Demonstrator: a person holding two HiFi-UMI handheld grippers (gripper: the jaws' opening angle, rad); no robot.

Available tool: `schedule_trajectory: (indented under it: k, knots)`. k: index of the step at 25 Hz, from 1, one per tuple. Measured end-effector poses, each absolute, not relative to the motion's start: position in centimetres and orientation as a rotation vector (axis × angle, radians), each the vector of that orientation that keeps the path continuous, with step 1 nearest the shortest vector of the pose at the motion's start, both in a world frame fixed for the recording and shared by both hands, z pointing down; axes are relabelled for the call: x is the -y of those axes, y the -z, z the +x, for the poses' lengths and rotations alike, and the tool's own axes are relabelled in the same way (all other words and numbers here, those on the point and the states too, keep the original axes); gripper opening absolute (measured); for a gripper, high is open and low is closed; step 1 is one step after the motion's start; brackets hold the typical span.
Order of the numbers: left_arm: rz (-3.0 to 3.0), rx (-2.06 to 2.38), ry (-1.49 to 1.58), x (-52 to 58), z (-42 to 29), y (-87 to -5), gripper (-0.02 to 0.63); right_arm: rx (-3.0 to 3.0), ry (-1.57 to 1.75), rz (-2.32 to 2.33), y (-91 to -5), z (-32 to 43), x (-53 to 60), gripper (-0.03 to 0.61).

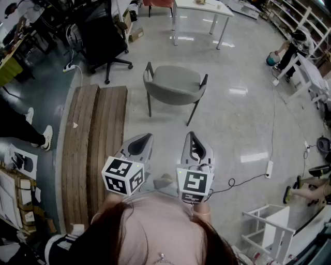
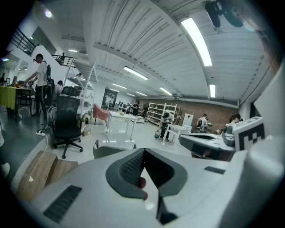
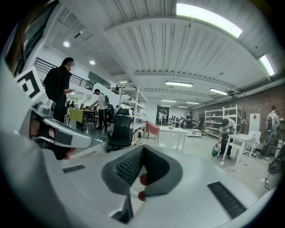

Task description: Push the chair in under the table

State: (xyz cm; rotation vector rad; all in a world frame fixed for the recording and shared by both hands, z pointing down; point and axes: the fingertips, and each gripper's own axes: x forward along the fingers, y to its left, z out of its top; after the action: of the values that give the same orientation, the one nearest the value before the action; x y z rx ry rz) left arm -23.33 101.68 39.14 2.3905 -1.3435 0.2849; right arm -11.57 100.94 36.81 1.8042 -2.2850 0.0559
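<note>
Grey-green upholstered chair on dark metal legs, standing alone on the polished floor. It is not yet tucked in. It stands near the wooden plank table on its left and well apart from the white table beyond it. Which of the 2 tables is meant cannot be told. Left gripper and right gripper: both clenched on nothing, jaws together in their own views. Pose: the 2 are held side by side close to the person's chest, pointing forward at the chair and tipped slightly down, well short of it. Step in hand, as judged: the approach. Recommended handling: bring both shut jaws against the chair's near edge, 1 on each side. Push evenly and low so the chair slides rather than twists or tips, and line it up with the table gap first.
</note>
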Motion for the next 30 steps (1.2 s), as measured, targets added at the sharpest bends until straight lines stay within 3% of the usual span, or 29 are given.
schedule_trajectory:
  k: [16,30]
  knots:
    - [2.422,1.338,-0.335,-99.6,-22.0,-40.2,0.008,2.342,-0.080,1.780,-37.3,-10.5,-97.9,0.021]
    - [2.544,1.247,-0.440,-85.8,-21.4,-42.4,0.009,2.256,-0.032,1.804,-39.3,-11.1,-85.4,0.021]
